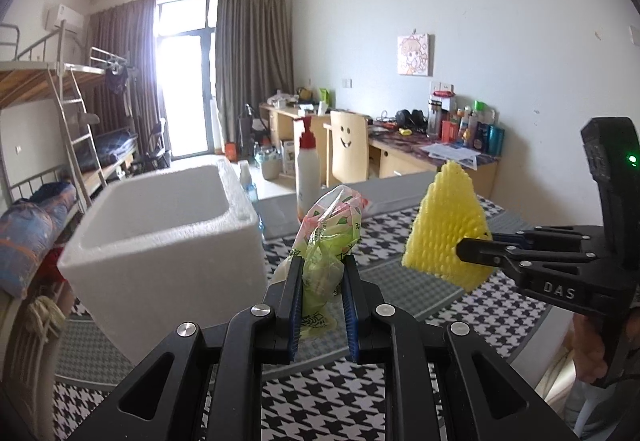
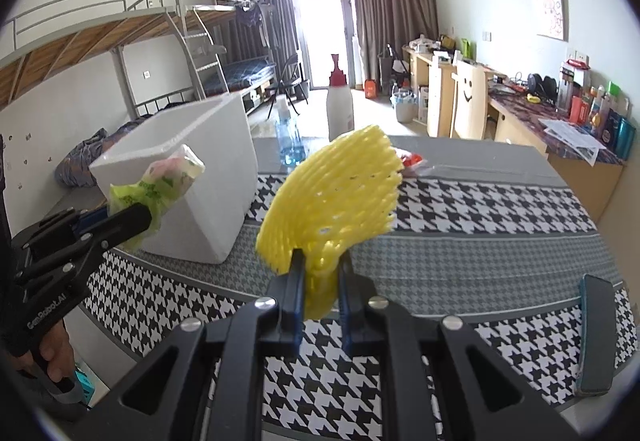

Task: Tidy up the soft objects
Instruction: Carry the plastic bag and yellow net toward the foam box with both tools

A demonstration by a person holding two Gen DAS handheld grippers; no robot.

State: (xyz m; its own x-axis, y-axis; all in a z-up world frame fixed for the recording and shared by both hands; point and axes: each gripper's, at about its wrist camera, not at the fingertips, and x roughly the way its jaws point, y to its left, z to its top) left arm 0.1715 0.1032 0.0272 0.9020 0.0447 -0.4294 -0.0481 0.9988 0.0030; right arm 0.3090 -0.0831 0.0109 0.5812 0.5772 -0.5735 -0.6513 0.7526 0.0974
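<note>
Left wrist view: the left gripper, at lower centre, pinches one crumpled green plastic bag between its two blue-padded fingers, the bag standing clear above the houndstooth tablecloth. At right of frame the right gripper clamps one yellow foam net, also held aloft. One white foam box, open-topped and apparently empty, occupies the left centre, and one white pump bottle with a red top stands behind the bag. Right wrist view: the right gripper, at lower centre, has its fingers pressed onto the gathered base of the yellow foam net, which fans out above them. At left of frame the left gripper holds the green plastic bag just in front of the white foam box; whether bag and box touch cannot be told. One dark flat object lies at lower right, and one red-and-clear wrapper lies behind the net. Judged step: both soft items are picked up and in carry. The next move calls for bringing each over the box opening, then spreading the fingers to drop it in.
</note>
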